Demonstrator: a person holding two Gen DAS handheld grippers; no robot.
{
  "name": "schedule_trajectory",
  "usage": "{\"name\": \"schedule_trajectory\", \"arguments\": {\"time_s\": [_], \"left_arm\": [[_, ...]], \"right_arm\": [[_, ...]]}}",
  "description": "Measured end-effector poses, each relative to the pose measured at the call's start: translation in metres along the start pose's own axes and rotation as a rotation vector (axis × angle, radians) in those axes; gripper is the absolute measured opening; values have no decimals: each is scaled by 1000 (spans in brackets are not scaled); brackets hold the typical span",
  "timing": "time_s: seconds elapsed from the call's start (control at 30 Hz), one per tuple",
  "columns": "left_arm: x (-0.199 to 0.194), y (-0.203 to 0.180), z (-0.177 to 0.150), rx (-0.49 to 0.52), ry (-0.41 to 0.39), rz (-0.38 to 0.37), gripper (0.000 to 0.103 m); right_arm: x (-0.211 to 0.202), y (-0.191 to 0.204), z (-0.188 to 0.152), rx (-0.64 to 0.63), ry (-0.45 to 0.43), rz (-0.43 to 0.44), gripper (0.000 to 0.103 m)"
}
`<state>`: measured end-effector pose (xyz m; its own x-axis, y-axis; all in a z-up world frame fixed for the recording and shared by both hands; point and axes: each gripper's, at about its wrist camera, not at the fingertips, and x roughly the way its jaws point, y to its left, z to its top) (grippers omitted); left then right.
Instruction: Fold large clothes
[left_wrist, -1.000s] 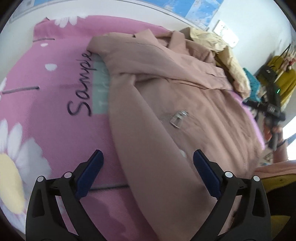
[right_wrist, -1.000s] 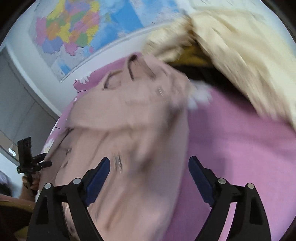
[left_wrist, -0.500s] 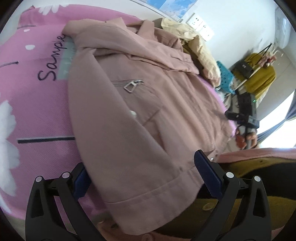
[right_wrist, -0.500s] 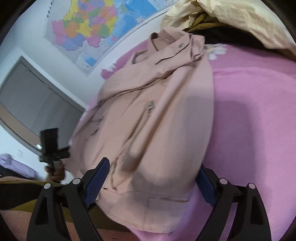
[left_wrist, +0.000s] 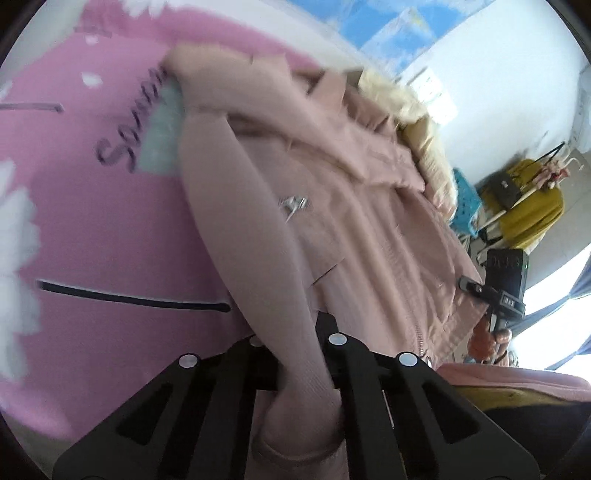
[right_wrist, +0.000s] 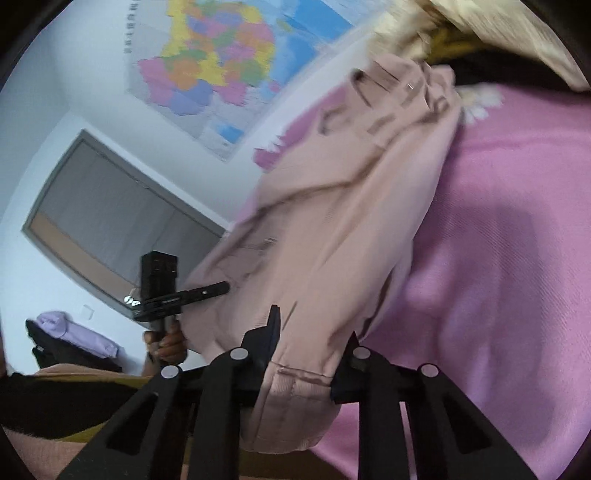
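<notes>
At bottom centre of each wrist view, the left gripper (left_wrist: 295, 354) and right gripper (right_wrist: 310, 347) have just clamped their fingers (right_wrist: 271, 332) onto the pink jacket (left_wrist: 332, 221).

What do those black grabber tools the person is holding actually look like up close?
Each is matt black plastic: flat, angular struts with cut-out slots, joined by round silver rivets. The left gripper and the right gripper are the same design; the right one's fingers carry dark blue pads. From the side, each shows a black camera block above a handle held in a bare hand. No cables show.
</notes>
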<state>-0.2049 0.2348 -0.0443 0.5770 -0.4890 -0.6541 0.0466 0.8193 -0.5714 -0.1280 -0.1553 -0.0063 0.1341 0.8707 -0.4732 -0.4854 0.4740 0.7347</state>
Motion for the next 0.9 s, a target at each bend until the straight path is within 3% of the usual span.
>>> {"name": "schedule_trajectory", "arguments": {"time_s": [0.2,0.27,0.4,0.5,0.53,0.57,0.63,0.7,0.77,0.9], "left_arm": [[-65,-10,-1,27,-120,-49,3],[-72,-13,-4,52,-128,-35,6],[-52,-1,-10,29,-53,-32,11],[-32,10,-18,6,5,-30,15],[-29,16,-20,-6,20,-37,23],[-28,20,-22,-14,33,-47,38],[-24,24,-26,-27,53,-69,49],[-19,23,-28,-25,73,-43,43],[-17,20,-30,-15,81,-25,12],[-28,21,-22,-36,39,-13,5]], "right_arm": [[-35,69,-7,-181,-50,124,18],[-38,72,-10,-195,-39,102,18],[-26,48,-19,-117,36,26,20],[-15,31,-29,-59,77,40,26],[-14,31,-31,-54,81,40,30],[-12,29,-32,-45,82,41,34],[-11,27,-35,-31,88,40,35],[-11,26,-37,-26,91,38,35],[-12,29,-37,-28,83,43,32],[-18,38,-29,-54,22,53,22]]}}
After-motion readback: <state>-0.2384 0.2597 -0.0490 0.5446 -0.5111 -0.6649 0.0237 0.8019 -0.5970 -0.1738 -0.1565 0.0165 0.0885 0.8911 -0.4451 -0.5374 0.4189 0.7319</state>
